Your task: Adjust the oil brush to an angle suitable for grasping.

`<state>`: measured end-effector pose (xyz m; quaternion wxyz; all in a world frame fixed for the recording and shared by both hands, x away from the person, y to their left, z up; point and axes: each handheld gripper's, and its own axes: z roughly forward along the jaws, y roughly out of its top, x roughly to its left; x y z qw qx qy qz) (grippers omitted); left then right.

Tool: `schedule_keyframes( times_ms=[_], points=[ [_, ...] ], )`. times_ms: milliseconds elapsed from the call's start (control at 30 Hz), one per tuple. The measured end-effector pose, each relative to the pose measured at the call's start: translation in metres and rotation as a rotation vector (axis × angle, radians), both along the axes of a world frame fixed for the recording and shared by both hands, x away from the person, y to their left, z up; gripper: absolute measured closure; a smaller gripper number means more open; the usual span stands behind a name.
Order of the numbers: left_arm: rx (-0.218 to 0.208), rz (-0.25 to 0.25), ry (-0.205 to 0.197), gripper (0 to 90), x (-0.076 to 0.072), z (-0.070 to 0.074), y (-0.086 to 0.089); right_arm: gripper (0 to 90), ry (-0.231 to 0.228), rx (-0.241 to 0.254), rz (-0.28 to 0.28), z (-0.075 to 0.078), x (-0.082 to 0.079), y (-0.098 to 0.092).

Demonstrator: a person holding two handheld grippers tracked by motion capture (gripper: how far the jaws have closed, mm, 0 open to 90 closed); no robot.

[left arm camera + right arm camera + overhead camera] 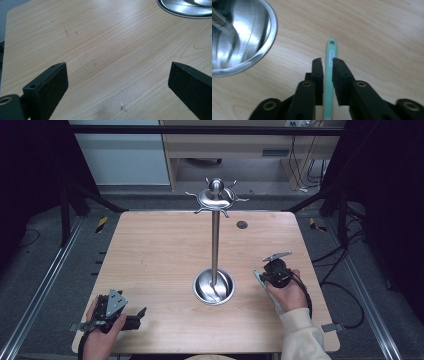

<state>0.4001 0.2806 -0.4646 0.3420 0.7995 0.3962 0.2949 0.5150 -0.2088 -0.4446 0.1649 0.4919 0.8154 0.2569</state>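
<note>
High view first: a metal stand stood at the table's middle, its pole rising from a round dish to a ring of hooks at the top. The right gripper sat just right of the dish, in a hand with a pale sleeve, with a mint-green handle poking out on its left side. The left gripper rested at the near left corner, well apart from the stand, so the right hand was plainly the nearer one.

Left gripper view: its jaws stood wide apart over bare wood, nothing between them, the dish rim far off at the upper right.

Right gripper view: the handle ran straight along the gripper's own line, between the two jaws, its end with the hanging hole sticking out beyond the tips. The jaws stood narrowly apart and a thin gap showed on either side, so I judged they were not pressing on it. The dish lay to the upper left, so any move to hang it would head that way and up.
</note>
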Motion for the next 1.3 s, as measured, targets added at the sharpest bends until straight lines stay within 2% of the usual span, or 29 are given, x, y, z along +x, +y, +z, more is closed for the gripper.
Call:
schedule_keyframes(
  times_ms=[33,67,133,200,267,367,500,533,667,900,1067,1300],
  points=[
    [0.002,-0.001,0.0,2.4,0.0,0.0,0.0,68.3,0.03,-0.005,-0.013,0.003,-0.003,-0.004],
    [0.003,-0.002,0.0,2.4,0.0,0.0,0.0,68.3,0.03,-0.005,-0.013,0.003,-0.003,-0.004],
    [0.002,-0.003,0.0,2.3,0.0,0.0,0.0,62.0,0.08,-0.02,-0.024,0.005,-0.005,-0.008],
    [0.002,-0.001,-0.001,2.3,0.0,0.0,0.0,61.6,0.095,-0.019,-0.023,0.006,-0.006,-0.009],
    [0.0,0.0,0.001,2.3,0.0,0.0,0.0,60.0,0.124,-0.038,-0.02,0.007,-0.01,-0.01],
    [-0.001,-0.001,0.002,2.3,0.0,0.0,0.0,60.6,0.135,-0.061,-0.025,0.007,-0.011,-0.01],
    [0.001,-0.005,0.005,2.3,0.0,0.0,0.0,64.1,0.171,-0.093,-0.02,0.0,-0.011,-0.01],
    [0.001,-0.005,0.004,2.3,0.0,0.0,-0.001,65.1,0.199,-0.105,-0.024,-0.004,-0.011,-0.009],
    [0.002,-0.006,0.007,2.4,0.0,0.0,-0.001,67.8,0.218,-0.123,-0.021,-0.011,-0.009,-0.012],
    [0.003,-0.005,0.007,2.3,0.0,-0.001,-0.001,70.1,0.25,-0.108,-0.016,-0.018,-0.007,-0.013],
    [0.003,-0.006,0.008,2.3,0.0,-0.001,-0.001,71.7,0.26,-0.119,-0.003,-0.021,-0.006,-0.012],
    [0.008,-0.008,0.01,2.4,0.001,-0.001,-0.002,73.3,0.278,-0.117,-0.016,-0.021,-0.005,-0.01]
  ],
)
